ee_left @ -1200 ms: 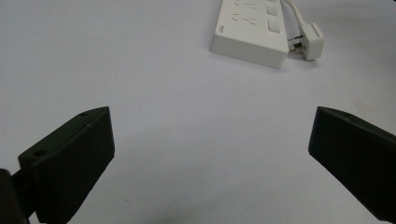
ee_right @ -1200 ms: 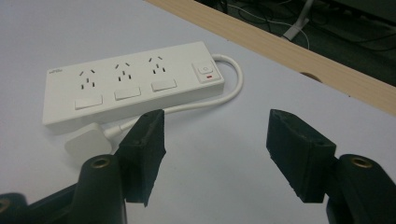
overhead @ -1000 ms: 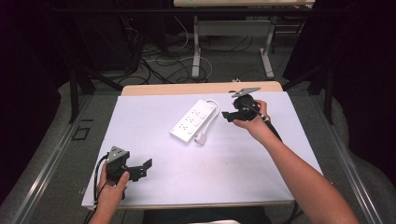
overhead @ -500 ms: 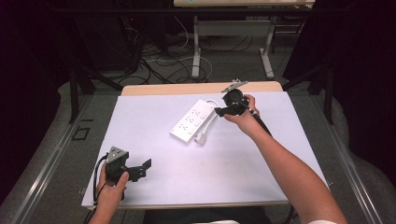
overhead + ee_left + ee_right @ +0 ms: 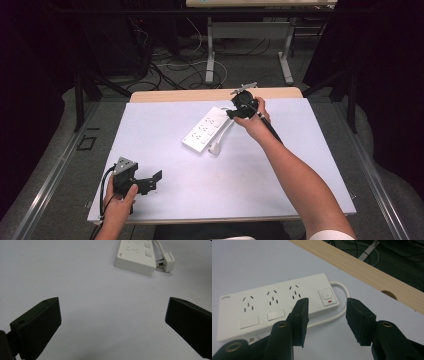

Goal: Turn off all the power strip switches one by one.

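Note:
A white power strip (image 5: 205, 128) lies slantwise near the far middle of the white table (image 5: 300, 165). Its white cable loops back to a plug (image 5: 216, 149) beside its near end. My right gripper (image 5: 231, 114) hovers open just above the strip's far end, its jaws straddling the switch (image 5: 326, 296) and the cable (image 5: 342, 290). The strip (image 5: 274, 305) lies under it. My left gripper (image 5: 155, 180) rests open near the table's front left corner, well short of the strip (image 5: 136, 253) and plug (image 5: 168, 258).
A bare wooden strip (image 5: 200, 94) runs along the table's far edge, with a round hole (image 5: 388, 294) in it. Beyond it stand a metal desk frame (image 5: 210, 45) and loose cables (image 5: 170, 65) on the dark floor.
My right gripper has moved left along the far side of the table to the power strip's switch end. The left gripper has stayed put.

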`<action>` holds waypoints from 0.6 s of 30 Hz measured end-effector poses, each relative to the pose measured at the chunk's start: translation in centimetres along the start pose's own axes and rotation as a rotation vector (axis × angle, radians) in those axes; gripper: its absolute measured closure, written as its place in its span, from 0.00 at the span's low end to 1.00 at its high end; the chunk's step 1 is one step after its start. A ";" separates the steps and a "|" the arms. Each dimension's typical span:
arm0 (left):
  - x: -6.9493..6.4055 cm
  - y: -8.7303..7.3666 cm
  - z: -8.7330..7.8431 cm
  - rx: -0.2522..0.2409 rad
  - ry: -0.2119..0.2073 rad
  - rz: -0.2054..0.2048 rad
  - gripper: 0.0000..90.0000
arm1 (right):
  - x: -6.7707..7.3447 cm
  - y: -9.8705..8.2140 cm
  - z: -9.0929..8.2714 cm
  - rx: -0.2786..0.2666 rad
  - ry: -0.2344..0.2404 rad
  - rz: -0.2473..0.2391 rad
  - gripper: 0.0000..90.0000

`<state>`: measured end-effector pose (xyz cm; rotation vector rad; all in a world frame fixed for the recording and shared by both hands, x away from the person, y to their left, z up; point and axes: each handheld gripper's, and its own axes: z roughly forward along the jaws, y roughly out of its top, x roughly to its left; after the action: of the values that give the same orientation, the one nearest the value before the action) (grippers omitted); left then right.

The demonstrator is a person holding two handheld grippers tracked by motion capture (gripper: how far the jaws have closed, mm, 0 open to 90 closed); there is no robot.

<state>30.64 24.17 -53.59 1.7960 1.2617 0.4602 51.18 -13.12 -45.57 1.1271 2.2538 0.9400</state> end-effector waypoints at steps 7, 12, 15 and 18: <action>-0.1 0.0 0.0 0.001 -0.013 -0.006 0.00 | 0.4 0.6 1.1 0.025 -0.010 0.000 0.63; 0.0 0.0 0.0 -0.001 -0.011 -0.011 0.01 | 0.5 0.8 2.1 0.054 -0.017 0.027 0.64; 0.0 0.0 -0.1 -0.002 -0.014 -0.015 0.00 | 0.4 0.9 2.4 0.052 -0.018 0.037 0.66; 0.0 0.0 0.0 0.001 -0.014 -0.010 0.00 | 0.2 1.0 2.6 0.057 -0.022 0.045 0.68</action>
<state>30.59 24.15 -53.60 1.7899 1.2606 0.4410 53.28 -11.55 -46.59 1.2112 2.2597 0.8815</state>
